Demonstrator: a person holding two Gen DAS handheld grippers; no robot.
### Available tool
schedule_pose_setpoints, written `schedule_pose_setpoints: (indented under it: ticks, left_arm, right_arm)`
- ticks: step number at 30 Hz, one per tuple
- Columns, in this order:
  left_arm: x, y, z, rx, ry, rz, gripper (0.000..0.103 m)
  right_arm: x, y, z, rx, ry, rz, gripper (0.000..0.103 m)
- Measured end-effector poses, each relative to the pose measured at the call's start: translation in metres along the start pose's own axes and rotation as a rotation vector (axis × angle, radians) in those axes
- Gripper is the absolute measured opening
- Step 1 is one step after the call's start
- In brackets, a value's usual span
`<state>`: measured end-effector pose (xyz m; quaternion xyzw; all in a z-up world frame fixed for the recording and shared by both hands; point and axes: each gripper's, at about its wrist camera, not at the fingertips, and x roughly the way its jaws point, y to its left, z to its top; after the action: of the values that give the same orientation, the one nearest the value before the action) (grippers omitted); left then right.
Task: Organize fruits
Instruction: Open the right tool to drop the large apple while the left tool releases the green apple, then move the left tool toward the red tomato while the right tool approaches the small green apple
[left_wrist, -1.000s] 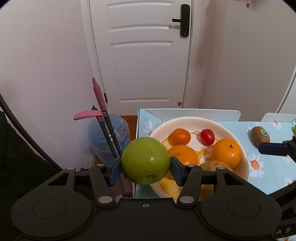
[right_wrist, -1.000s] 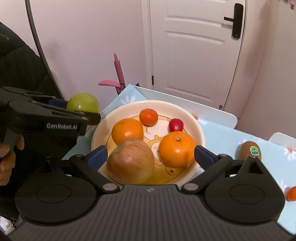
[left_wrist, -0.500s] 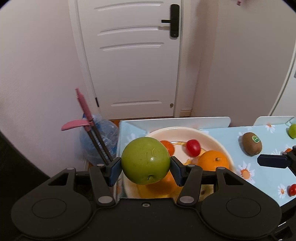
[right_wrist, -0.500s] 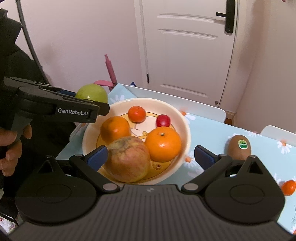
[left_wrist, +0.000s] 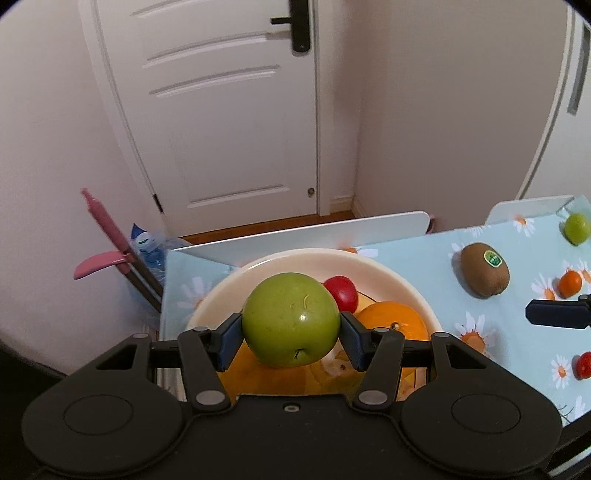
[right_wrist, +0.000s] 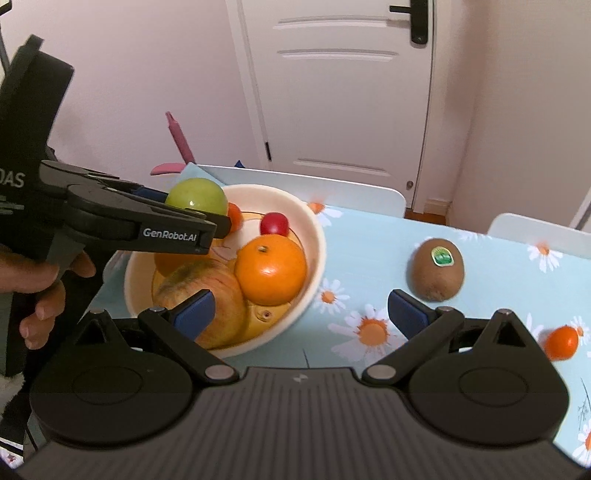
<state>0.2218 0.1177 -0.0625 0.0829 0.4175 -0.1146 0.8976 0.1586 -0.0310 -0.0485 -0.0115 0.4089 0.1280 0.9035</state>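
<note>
My left gripper (left_wrist: 291, 339) is shut on a green apple (left_wrist: 291, 319), which hangs over the left half of the cream bowl (left_wrist: 402, 280). The same green apple (right_wrist: 195, 197) shows in the right wrist view above the bowl (right_wrist: 314, 236). In the bowl lie a large orange (right_wrist: 270, 271), a brownish apple (right_wrist: 214, 295), a small red fruit (right_wrist: 274, 224) and a small tangerine (right_wrist: 234, 218). My right gripper (right_wrist: 301, 317) is open over the bowl's right rim and the cloth, holding nothing. A kiwi (right_wrist: 436, 268) lies on the cloth to its right.
The table wears a light blue daisy cloth (right_wrist: 369, 251). Loose on it are a small tangerine (right_wrist: 561, 341), a small green fruit (left_wrist: 577, 227) and a red cherry tomato (left_wrist: 583, 364). White chair backs (right_wrist: 306, 188) stand beyond the far edge. A person's hand (right_wrist: 40, 295) holds the left gripper's handle.
Both grippers have moved right along the table. The green apple has come from beyond the bowl's left rim to over the bowl. The right gripper now frames the bowl's right rim and cloth.
</note>
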Motion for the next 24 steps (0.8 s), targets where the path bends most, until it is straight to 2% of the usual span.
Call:
schedule_pose_setpoints:
  ticks: [5,6,8,9,13,16,24]
  left_arm:
    - [0.013,-0.007,0.003,0.021,0.011,-0.001,0.062]
    - [0.012,-0.007,0.003,0.020,0.003,-0.004,0.066]
    - [0.008,-0.007,0.004,0.020,-0.026,0.001,0.087]
    - [0.006,-0.007,0.004,0.023,-0.038,0.005,0.089]
    - [-0.004,-0.003,0.002,0.020,-0.045,0.005,0.091]
    - [-0.014,-0.001,-0.002,0.012,-0.046,0.007,0.097]
    - [-0.045,0.003,-0.009,0.007,-0.066,0.032,0.100]
  right_arm:
    - [0.001,-0.010,-0.004,0.024,0.004,-0.014,0.103]
    - [0.001,-0.011,-0.004,0.028,0.004,-0.016,0.103]
    - [-0.001,-0.014,-0.005,0.034,0.004,-0.022,0.103]
    - [-0.002,-0.015,-0.005,0.035,0.003,-0.025,0.103]
    - [-0.005,-0.016,-0.005,0.040,-0.002,-0.035,0.103]
    - [-0.010,-0.018,-0.005,0.042,-0.010,-0.043,0.103]
    - [-0.039,-0.022,-0.005,0.061,-0.045,-0.073,0.103]
